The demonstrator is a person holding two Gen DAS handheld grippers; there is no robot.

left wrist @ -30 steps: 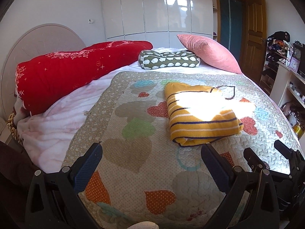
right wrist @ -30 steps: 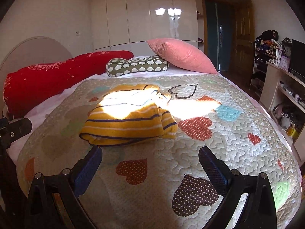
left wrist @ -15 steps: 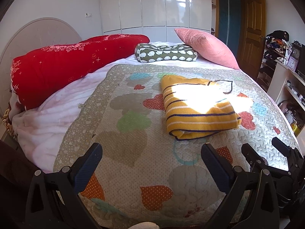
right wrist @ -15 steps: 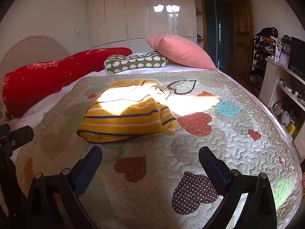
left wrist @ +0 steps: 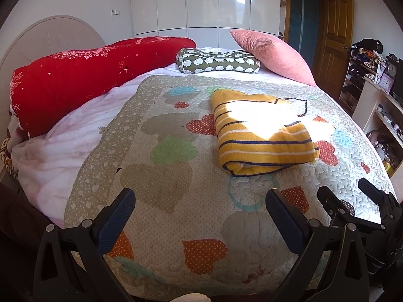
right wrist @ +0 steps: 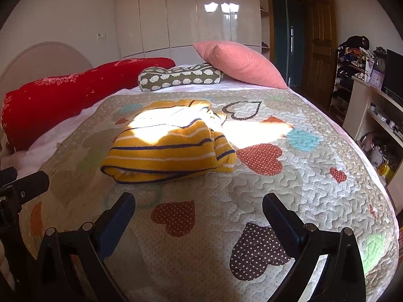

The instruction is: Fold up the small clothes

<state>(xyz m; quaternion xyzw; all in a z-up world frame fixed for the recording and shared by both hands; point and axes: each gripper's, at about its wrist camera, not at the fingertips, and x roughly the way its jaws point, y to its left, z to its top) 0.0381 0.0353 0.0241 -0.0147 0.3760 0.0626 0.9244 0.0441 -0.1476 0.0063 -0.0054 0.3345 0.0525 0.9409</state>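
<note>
Mustard-yellow knit with navy and white stripes: the folded garment (left wrist: 262,136) lies on the heart-patterned quilt (left wrist: 156,183), roughly mid-bed, a patch of hard sunlight across its upper half. Folded edge faces the cameras; a looser bunched part, maybe a sleeve or collar, shows at its far right in the right wrist view, washed out by glare.

Left gripper (left wrist: 200,211): fingers spread wide, nothing between them, held above the near end of the quilt, well short of the garment.

Right gripper (right wrist: 199,212): fingers likewise spread wide and empty, above the quilt, garment (right wrist: 168,148) ahead and slightly left of it. The two tools sit side by side; each shows at the edge of the other's view.

Far end of bed: red bolster-like duvet (left wrist: 83,75) along the left, green patterned cushion (left wrist: 217,61) in the middle, pink pillow (left wrist: 272,52) leaning at right. White glossy wardrobe (left wrist: 201,0) behind; wooden door (left wrist: 335,40) to the right.
</note>
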